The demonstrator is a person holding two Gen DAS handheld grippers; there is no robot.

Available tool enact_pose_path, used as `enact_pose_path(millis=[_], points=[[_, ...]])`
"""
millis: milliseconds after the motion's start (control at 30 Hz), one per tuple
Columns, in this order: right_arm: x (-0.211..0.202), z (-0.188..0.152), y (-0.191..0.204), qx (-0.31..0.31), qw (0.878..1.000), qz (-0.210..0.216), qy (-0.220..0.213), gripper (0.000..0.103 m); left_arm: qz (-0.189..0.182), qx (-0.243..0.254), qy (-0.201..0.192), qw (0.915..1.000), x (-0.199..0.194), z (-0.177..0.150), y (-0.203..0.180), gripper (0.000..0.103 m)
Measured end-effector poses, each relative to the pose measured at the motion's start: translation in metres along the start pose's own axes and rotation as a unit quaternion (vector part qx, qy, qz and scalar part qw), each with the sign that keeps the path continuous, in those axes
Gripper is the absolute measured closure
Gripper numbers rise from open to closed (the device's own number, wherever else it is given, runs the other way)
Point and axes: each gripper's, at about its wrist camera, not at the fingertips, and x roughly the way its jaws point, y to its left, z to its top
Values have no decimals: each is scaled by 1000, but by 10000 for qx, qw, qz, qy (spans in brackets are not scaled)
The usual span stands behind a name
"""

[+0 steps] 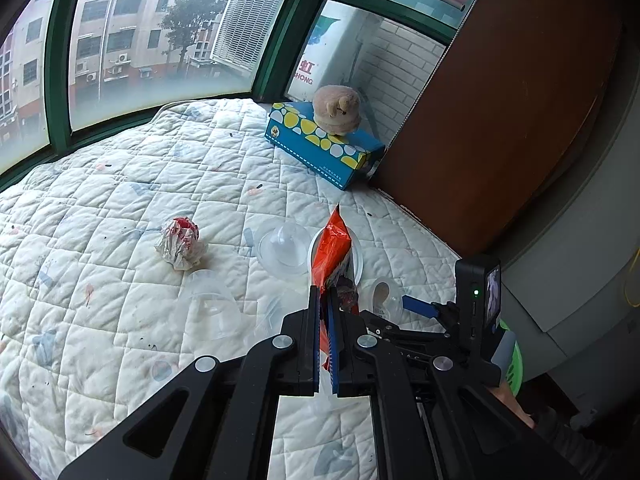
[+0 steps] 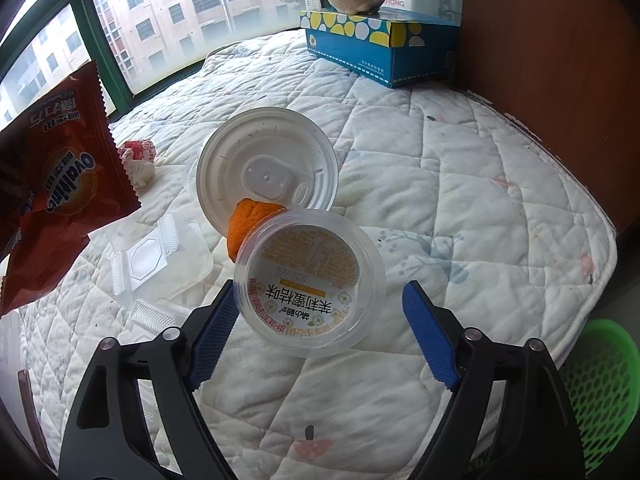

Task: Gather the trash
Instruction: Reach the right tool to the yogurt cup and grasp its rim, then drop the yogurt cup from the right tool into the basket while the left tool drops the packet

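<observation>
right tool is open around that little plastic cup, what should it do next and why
Probably close the right tool on the clear plastic cup: the cup sits between its open blue fingers, not yet gripped. The left tool already pinches the orange snack wrapper, and the green basket waits nearby.

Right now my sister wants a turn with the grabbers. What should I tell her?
Left gripper: shut on the orange snack wrapper, lifted off the bed.
Right gripper: open, around the clear jelly cup, not squeezing yet.
Still on the quilt: white lid, orange peel, crumpled wrapper, clear tray.
Green basket sits at the bed's right edge. Nothing visibly dropped in.
</observation>
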Motion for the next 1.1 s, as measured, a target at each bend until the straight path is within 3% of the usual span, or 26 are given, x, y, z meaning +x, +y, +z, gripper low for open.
enact_pose_path(millis=[67,633,1100], points=[[-6,-2,2,-23,10000,14,-50,33,-13,21,8,10000,0,-1,-2,99],[-64,-32,-3,114,9989,-87,-454,34,-173,276,-19,9995,-6,-7,-42,99],[-113,-81,-66,711,9939,-562,-623,34,-599,762,307,9948,17,-24,-114,99]])
